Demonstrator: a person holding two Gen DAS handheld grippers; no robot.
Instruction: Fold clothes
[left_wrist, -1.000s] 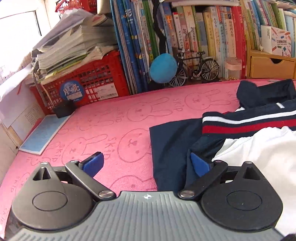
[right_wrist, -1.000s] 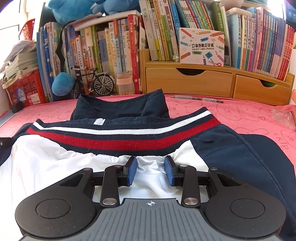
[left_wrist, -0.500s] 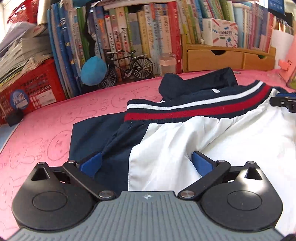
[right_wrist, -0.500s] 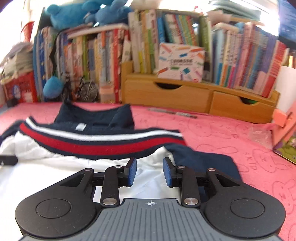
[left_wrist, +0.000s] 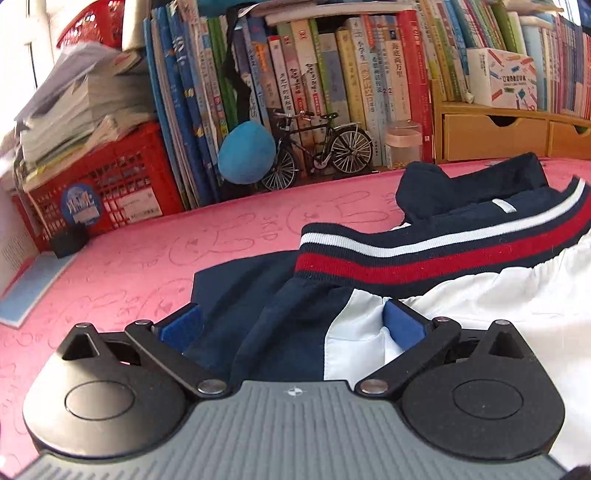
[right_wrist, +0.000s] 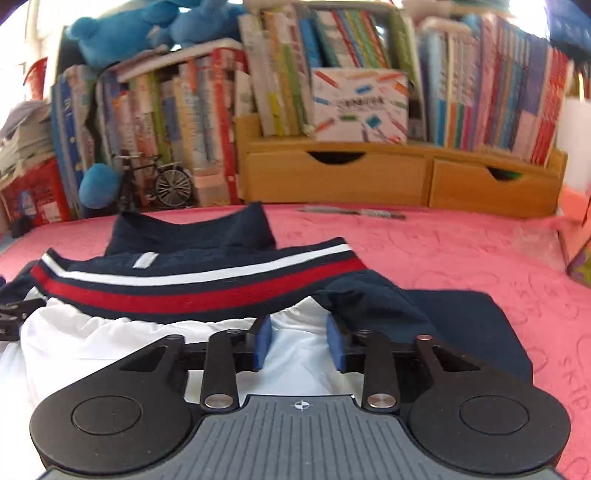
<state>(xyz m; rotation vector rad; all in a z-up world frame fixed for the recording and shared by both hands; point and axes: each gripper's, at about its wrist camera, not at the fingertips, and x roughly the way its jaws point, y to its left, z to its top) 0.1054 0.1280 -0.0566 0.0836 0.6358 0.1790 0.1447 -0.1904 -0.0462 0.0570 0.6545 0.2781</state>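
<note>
A navy and white jacket (left_wrist: 424, 280) with a red and white striped hem band lies on the pink mat (left_wrist: 147, 258); it also shows in the right wrist view (right_wrist: 192, 288). My left gripper (left_wrist: 291, 326) is open wide over the jacket's left side, where navy meets white. My right gripper (right_wrist: 299, 341) is partly open, its blue pads (right_wrist: 263, 343) above the white fabric just below the striped band, holding nothing. The left gripper's tip (right_wrist: 14, 314) shows at the left edge of the right wrist view.
Books line the back, with a red crate (left_wrist: 107, 192), a blue plush ball (left_wrist: 245, 153), a model bicycle (left_wrist: 321, 147) and wooden drawers (right_wrist: 399, 177). A pen (right_wrist: 351, 213) lies on the mat near the drawers. A blue booklet (left_wrist: 26, 291) lies at the mat's left edge.
The left gripper has swung back left and now straddles the jacket's navy-white seam. The right gripper has shifted slightly over the jacket's right side and opened a little.
</note>
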